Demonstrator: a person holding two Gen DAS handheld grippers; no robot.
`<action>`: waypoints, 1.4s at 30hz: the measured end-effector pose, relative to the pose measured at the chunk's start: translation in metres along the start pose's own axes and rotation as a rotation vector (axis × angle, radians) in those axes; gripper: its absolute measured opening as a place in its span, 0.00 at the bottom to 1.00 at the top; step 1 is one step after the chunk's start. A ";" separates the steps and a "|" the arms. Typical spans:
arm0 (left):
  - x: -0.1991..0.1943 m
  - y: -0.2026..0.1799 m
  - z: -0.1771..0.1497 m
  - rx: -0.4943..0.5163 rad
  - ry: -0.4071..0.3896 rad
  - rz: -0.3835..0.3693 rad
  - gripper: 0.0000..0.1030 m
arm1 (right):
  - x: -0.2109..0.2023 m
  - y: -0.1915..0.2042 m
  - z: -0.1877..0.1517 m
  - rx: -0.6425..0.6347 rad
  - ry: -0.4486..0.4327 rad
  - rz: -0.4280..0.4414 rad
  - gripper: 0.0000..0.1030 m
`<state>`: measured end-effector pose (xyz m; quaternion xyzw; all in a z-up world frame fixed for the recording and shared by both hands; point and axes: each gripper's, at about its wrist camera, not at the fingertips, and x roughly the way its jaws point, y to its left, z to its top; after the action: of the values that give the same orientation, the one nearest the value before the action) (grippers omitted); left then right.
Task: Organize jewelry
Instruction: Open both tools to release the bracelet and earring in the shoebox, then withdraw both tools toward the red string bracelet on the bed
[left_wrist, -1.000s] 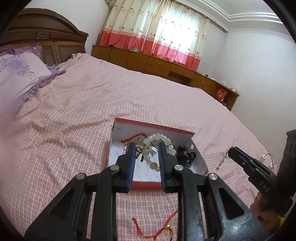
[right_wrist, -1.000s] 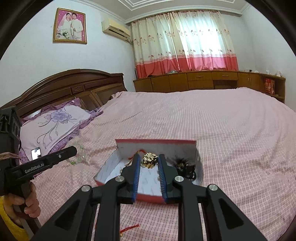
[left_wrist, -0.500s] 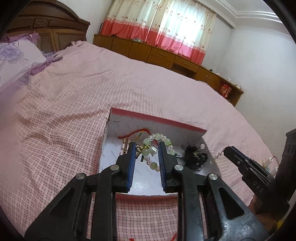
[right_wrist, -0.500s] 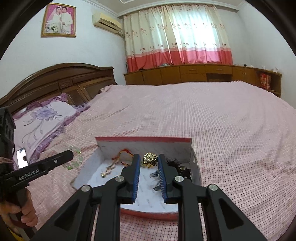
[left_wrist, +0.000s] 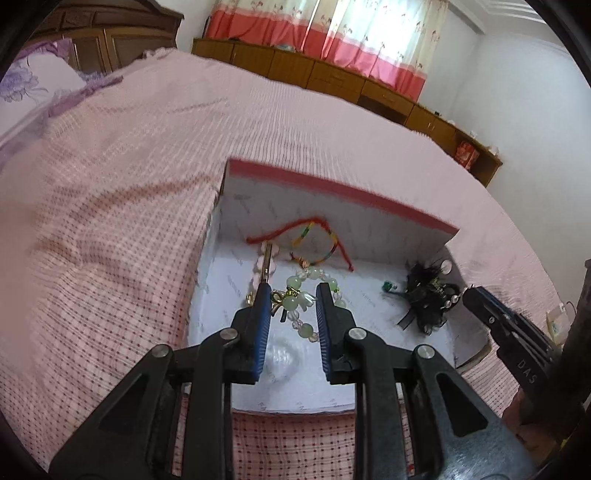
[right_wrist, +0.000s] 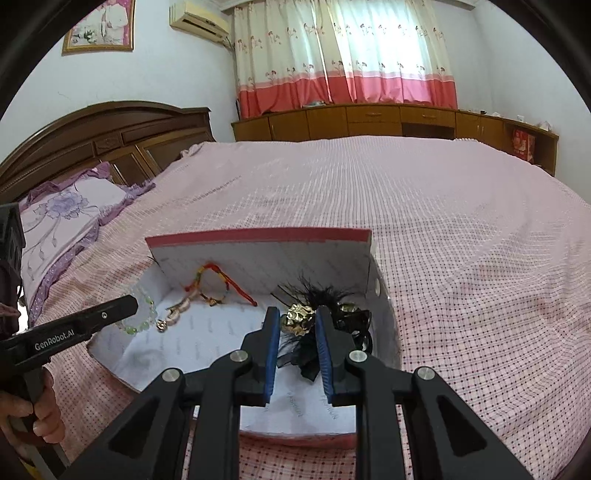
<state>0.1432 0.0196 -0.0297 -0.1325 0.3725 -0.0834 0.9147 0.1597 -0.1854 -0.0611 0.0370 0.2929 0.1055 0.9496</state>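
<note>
A white box with a red rim (left_wrist: 332, 192) (right_wrist: 258, 236) lies open on the pink bed. My left gripper (left_wrist: 291, 299) is shut on a green bead bracelet (left_wrist: 295, 302) and holds it inside the box over the left half; the bracelet shows beside its tip in the right wrist view (right_wrist: 142, 317). My right gripper (right_wrist: 297, 319) is shut on a gold flower ornament (right_wrist: 297, 319), held over the box's right half above a black feathered hairpiece (right_wrist: 325, 295) (left_wrist: 428, 295). A red cord bracelet (left_wrist: 306, 236) (right_wrist: 218, 280) leans on the back wall.
A pale clip (left_wrist: 264, 264) lies on the box floor at left, and a small green stone (left_wrist: 388, 285) near the hairpiece. Purple pillows (right_wrist: 62, 214) and a wooden headboard (right_wrist: 110, 133) are at far left. Wooden cabinets (right_wrist: 369, 118) line the far wall.
Both grippers moved forward and down with their loads, from in front of the box to inside it. The red string that lay on the bed near me is out of view.
</note>
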 end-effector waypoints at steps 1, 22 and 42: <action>0.003 0.001 -0.001 -0.003 0.010 0.000 0.15 | 0.001 0.000 0.000 -0.001 0.002 -0.002 0.21; -0.024 0.006 -0.004 0.011 -0.025 -0.014 0.27 | -0.008 -0.001 -0.009 0.052 -0.012 -0.010 0.36; -0.093 0.002 -0.031 0.038 -0.065 0.000 0.28 | -0.083 0.021 -0.016 0.037 -0.087 0.059 0.36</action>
<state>0.0554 0.0389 0.0095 -0.1180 0.3410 -0.0863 0.9286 0.0801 -0.1833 -0.0256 0.0675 0.2520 0.1264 0.9571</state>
